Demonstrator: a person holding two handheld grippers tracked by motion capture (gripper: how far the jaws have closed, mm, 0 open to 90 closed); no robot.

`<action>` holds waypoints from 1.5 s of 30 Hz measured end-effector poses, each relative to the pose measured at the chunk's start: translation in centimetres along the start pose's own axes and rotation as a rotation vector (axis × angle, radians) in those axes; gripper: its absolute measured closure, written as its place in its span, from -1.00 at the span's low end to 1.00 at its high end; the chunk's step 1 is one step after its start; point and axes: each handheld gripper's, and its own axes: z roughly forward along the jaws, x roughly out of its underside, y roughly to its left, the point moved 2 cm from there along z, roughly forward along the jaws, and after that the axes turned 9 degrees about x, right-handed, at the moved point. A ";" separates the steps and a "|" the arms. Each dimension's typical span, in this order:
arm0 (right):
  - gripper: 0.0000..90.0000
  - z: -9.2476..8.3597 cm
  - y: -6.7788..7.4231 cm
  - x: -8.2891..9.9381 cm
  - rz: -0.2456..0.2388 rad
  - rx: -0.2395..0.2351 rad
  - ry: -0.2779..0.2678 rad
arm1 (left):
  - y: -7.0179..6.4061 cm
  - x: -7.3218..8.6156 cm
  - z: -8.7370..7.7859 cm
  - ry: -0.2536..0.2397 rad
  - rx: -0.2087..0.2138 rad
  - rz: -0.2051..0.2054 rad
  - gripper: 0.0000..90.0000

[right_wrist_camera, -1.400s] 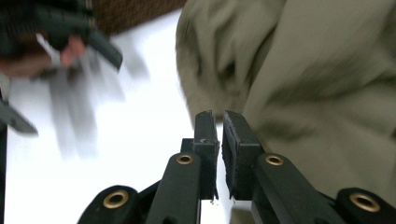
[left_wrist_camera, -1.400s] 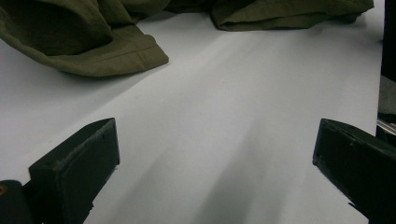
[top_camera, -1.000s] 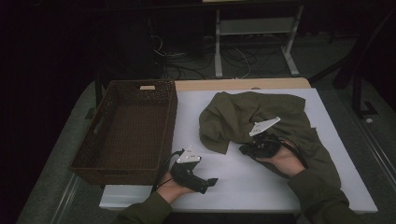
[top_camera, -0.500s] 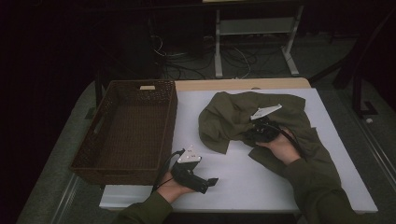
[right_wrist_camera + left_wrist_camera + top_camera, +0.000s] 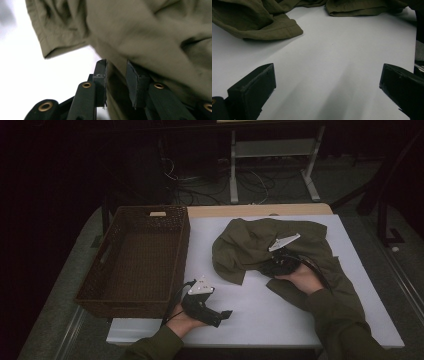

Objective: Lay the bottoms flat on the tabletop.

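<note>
Two grippers work at the white table (image 5: 300,330); the left gripper (image 5: 324,87) rests near the front edge with its jaws spread wide over bare tabletop, beside the brown basket (image 5: 135,260). An olive garment (image 5: 280,245) lies crumpled at mid-table; the right gripper (image 5: 116,80) sits at its folds, jaws having just been opening, a narrow gap with cloth between them, no longer pinched.

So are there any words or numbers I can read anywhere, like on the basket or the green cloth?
No readable text anywhere.
Brown basket: a pale tag on its far rim, too small and blurred to read.
Olive green cloth: no print or label showing.
White table: bare, no writing.
</note>
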 end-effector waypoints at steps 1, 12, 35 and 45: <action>0.55 0.1 0.1 0.1 -0.006 -0.002 0.007 | 0.0 0.0 0.0 0.000 -0.001 0.000 -1.00; 0.98 0.6 0.2 0.6 -0.034 0.029 0.016 | 0.0 0.0 0.1 0.004 0.002 0.004 -1.00; 0.96 -6.6 0.4 1.9 0.004 -0.170 -0.133 | -0.2 -0.1 0.2 0.006 0.013 0.011 -1.00; 0.97 -3.8 -3.9 1.5 0.088 0.046 -0.099 | -0.1 0.0 0.2 0.005 0.009 0.007 -1.00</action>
